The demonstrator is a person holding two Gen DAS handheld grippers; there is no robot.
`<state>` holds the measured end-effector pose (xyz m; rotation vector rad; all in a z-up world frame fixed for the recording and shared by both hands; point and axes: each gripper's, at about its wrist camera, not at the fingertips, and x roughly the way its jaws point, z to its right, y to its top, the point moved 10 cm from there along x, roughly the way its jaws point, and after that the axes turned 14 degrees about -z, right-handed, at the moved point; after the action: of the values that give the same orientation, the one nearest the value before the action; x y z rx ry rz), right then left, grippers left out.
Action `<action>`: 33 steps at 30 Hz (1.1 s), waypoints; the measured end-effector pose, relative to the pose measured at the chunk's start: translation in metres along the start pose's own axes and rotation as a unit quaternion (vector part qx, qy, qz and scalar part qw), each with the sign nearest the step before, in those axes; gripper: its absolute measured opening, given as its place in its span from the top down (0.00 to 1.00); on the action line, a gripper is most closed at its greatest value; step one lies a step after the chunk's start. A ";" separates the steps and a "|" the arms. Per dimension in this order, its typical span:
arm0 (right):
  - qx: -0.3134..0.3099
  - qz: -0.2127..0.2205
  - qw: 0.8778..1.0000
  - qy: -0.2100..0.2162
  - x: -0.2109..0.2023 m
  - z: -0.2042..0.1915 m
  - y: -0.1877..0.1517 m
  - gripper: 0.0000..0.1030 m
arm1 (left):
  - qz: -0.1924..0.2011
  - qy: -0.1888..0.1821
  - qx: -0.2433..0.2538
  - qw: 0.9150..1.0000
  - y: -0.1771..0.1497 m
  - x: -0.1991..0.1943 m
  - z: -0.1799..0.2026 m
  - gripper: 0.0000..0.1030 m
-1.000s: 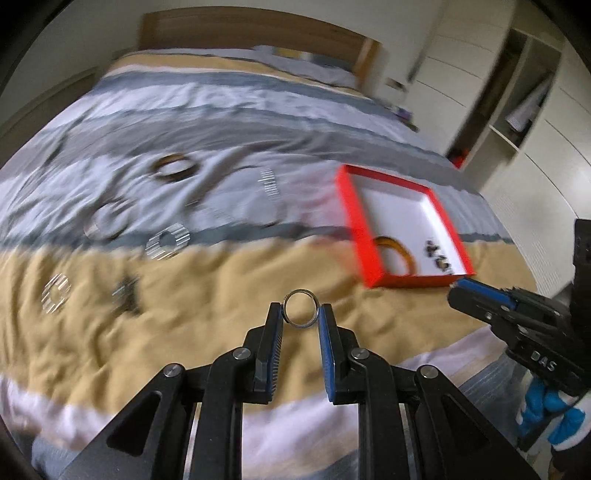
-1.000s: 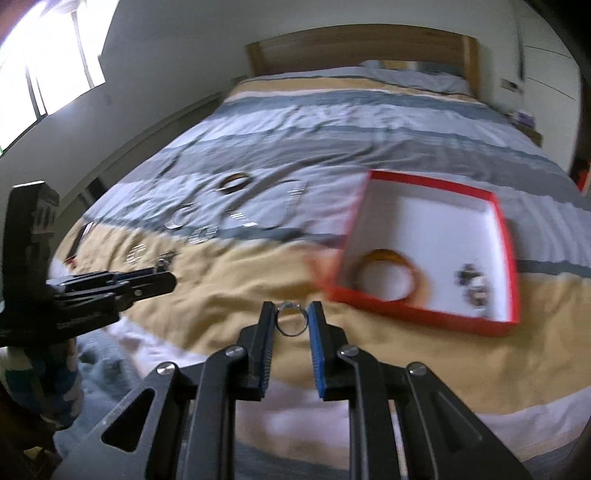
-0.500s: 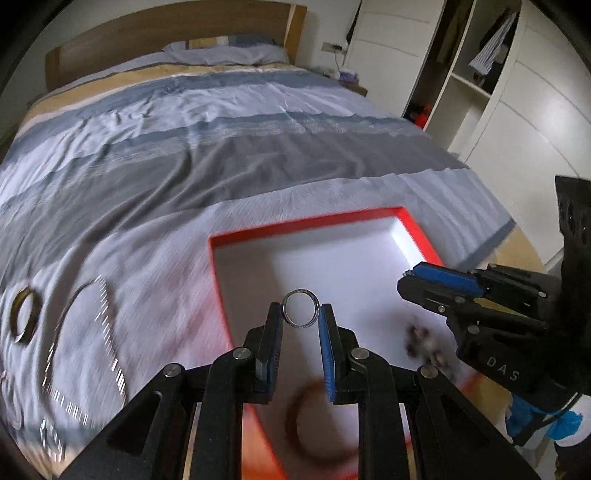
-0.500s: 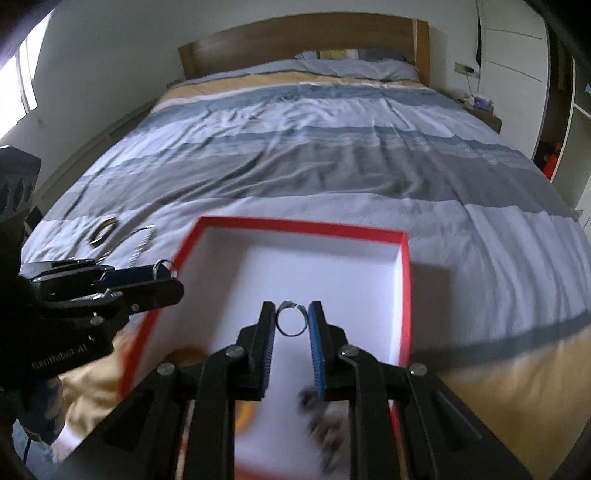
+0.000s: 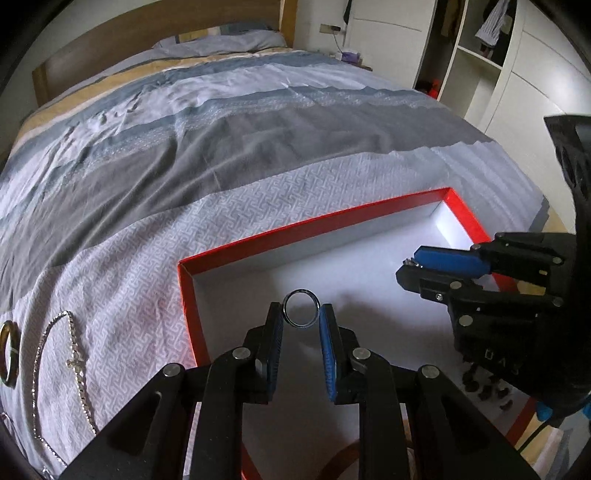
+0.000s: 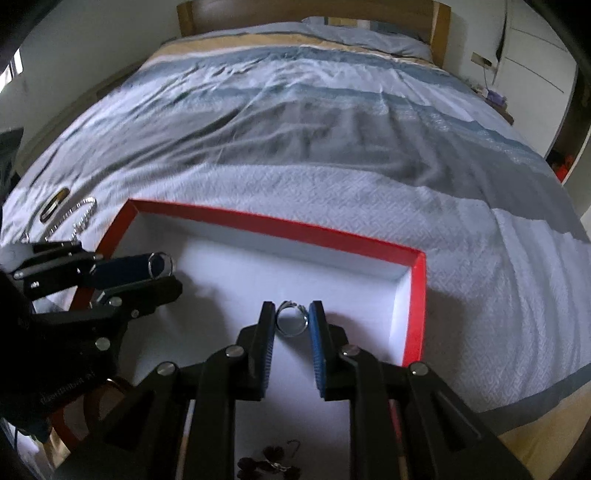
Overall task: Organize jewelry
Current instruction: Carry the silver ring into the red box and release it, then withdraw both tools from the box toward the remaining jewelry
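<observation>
red box [image 5: 369, 214]: dark earrings [image 6: 269, 463] inside | left gripper [image 5: 301, 314] jaws pinching ring [image 5: 301, 313] | right gripper [image 6: 291, 321] jaws pinching silver ring [image 6: 291, 322]

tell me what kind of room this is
Most likely a home bedroom: a made bed with a striped duvet, a wooden headboard with a pillow against it, and white built-in wardrobes along the wall.

Open white floor in the red box [image 5: 314, 230]

Middle bare — dark earrings [image 6: 267, 463] and a bangle [image 6: 99, 400] crowd its near edge.
</observation>
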<state>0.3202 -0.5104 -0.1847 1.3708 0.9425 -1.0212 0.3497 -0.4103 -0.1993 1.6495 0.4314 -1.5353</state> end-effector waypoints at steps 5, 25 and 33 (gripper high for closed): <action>0.001 -0.008 1.000 -0.001 -0.002 -0.001 0.000 0.82 | -0.006 0.007 0.010 1.000 -0.002 0.003 0.000 0.77; 0.081 0.076 0.994 0.019 -0.139 -0.002 -0.080 0.78 | 0.108 0.064 -0.035 0.991 -0.062 -0.163 0.009 0.28; 0.069 0.092 0.992 0.041 -0.177 -0.056 -0.124 0.69 | 0.155 0.099 -0.062 0.981 -0.123 -0.227 0.002 0.25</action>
<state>0.1518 -0.4443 -0.0546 1.5944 0.7993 -0.9084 0.2138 -0.2747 -0.0263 1.6875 0.3469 -1.1011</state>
